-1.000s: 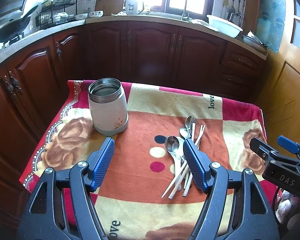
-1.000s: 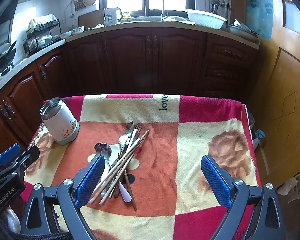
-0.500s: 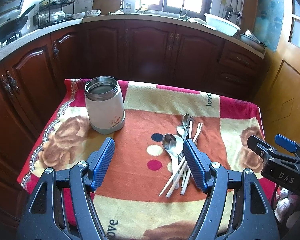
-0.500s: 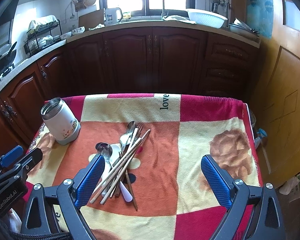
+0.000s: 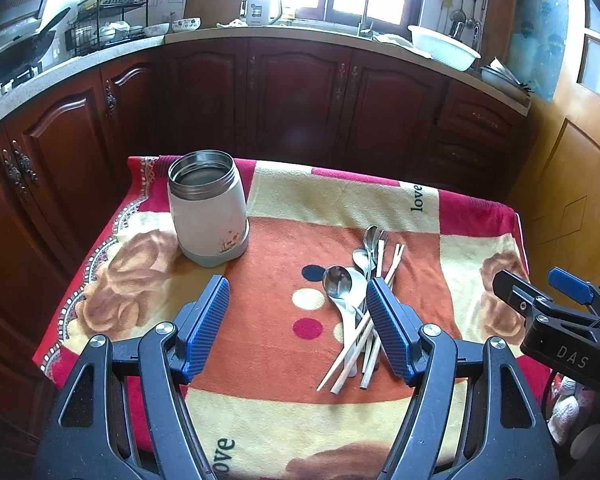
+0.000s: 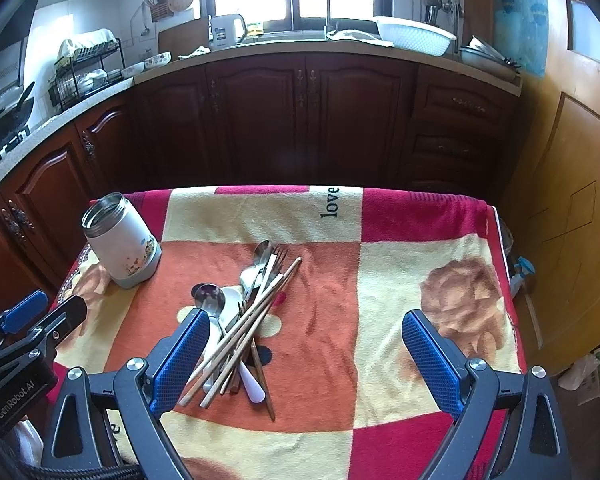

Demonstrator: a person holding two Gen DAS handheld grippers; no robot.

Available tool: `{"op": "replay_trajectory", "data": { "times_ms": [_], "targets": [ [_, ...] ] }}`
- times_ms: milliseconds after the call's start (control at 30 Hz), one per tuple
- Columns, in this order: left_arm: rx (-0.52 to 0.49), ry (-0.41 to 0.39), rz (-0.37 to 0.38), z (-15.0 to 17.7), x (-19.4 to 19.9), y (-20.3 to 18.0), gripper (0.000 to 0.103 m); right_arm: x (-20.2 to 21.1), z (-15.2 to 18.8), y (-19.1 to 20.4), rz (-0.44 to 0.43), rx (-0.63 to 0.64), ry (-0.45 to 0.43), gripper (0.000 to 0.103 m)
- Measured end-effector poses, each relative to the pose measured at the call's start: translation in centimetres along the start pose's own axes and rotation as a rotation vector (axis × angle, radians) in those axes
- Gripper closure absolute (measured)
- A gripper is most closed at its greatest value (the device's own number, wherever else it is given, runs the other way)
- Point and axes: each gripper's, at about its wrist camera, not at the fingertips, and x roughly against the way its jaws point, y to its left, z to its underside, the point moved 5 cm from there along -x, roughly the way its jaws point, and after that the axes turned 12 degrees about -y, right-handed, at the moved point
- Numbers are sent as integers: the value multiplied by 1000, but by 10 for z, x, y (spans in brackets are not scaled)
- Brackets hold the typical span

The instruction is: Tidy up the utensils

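Dark brown kitchen cupboards point(image 6: 300, 120) stand behind a worktop point(image 6: 420, 216) covered with a red, orange and yellow cloth point(image 6: 320, 320) that has flowers and the word "love" on it. On the cloth, near the far left corner, stands a white pot point(image 5: 208, 208) with a shiny metal rim, upright and open at the top. Well apart from it, near the middle of the cloth, lies a messy pile of utensils point(image 6: 240, 320): metal spoons point(image 5: 338, 280), a white spoon point(image 6: 252, 388), a fork point(image 6: 278, 258) and long wooden chopsticks point(image 6: 252, 320), all crossing over each other. The left gripper point(image 5: 298, 328) hangs over the cloth between the pot and the pile, with its blue fingers point(image 5: 206, 328) wide apart and holding nothing. The right gripper point(image 6: 304, 360) hangs just right of the pile, and its blue fingers point(image 6: 432, 364) are wide apart too, with nothing in them. Its left finger is in front of the near end of the pile.
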Motion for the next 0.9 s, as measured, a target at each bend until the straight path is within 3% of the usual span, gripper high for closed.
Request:
{"op": "replay_trajectory", "data": {
  "times_ms": [367,600,900],
  "targets": [
    [35,32,35,4,-7,5,32,-3,2,1,-15,10,2,7],
    [63,88,40,18,-23,12,32,-21,15,2,-130,-13,41,8],
    [95,133,34,29,-42,20,37,-56,37,-2,-176,-8,110,28]
  ]
}}
